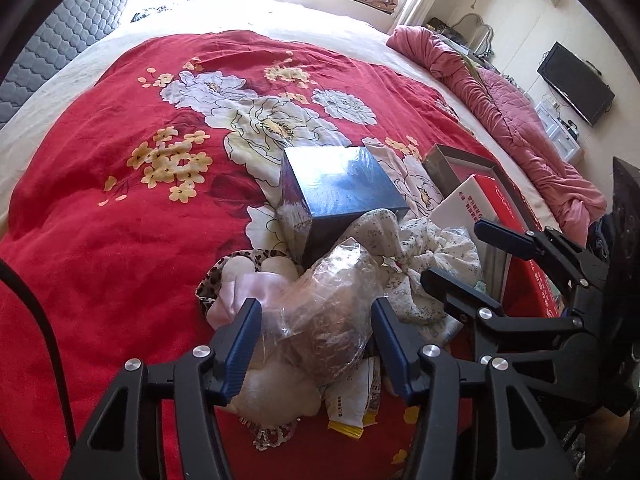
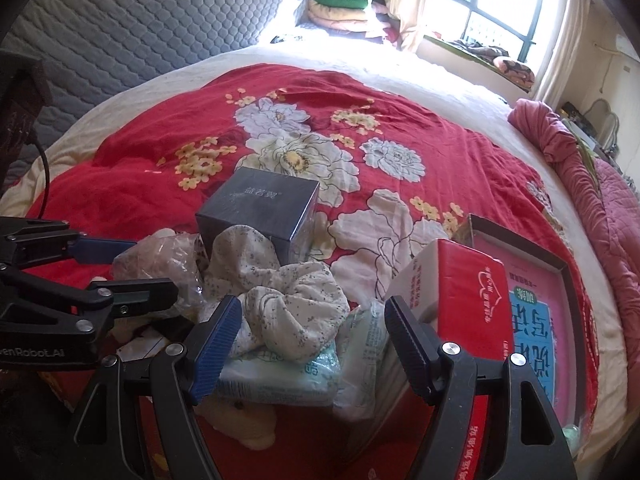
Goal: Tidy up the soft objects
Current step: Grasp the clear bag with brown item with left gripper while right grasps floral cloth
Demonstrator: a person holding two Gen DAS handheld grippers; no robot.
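We look out over a bed (image 1: 120, 240) spread with a red floral blanket (image 1: 100, 184), in a sunlit bedroom.

Nearest us, the left hand-held gripper (image 1: 316, 344) points forward with its jaws spread on either side of one clear plastic bag (image 1: 332, 304), not clenched on it. Beneath the bag lie one cream plush toy (image 1: 276, 392) and one yellow-edged packet (image 1: 352, 404).

Beside it, the right hand-held gripper (image 2: 314, 340) is also released, its blue fingers (image 2: 216, 336) set wide over one crumpled speckled white cloth (image 2: 288, 296), which rests on one pale green soft pack (image 2: 280, 372). All of this soft clutter sits in a heap near the bed's near edge.

Just right of the heap stands one red and white carton (image 2: 464, 300), and behind that one open tray-like box (image 2: 532, 320). Behind the heap sits one dark cube box (image 2: 260, 208), touching the cloth.

Further off, a rumpled pink quilt (image 1: 512, 120) runs along the bed's right edge. At the far edge we see a grey quilted headboard (image 2: 152, 28), folded bedding (image 2: 344, 8) and a bright window (image 2: 492, 4).
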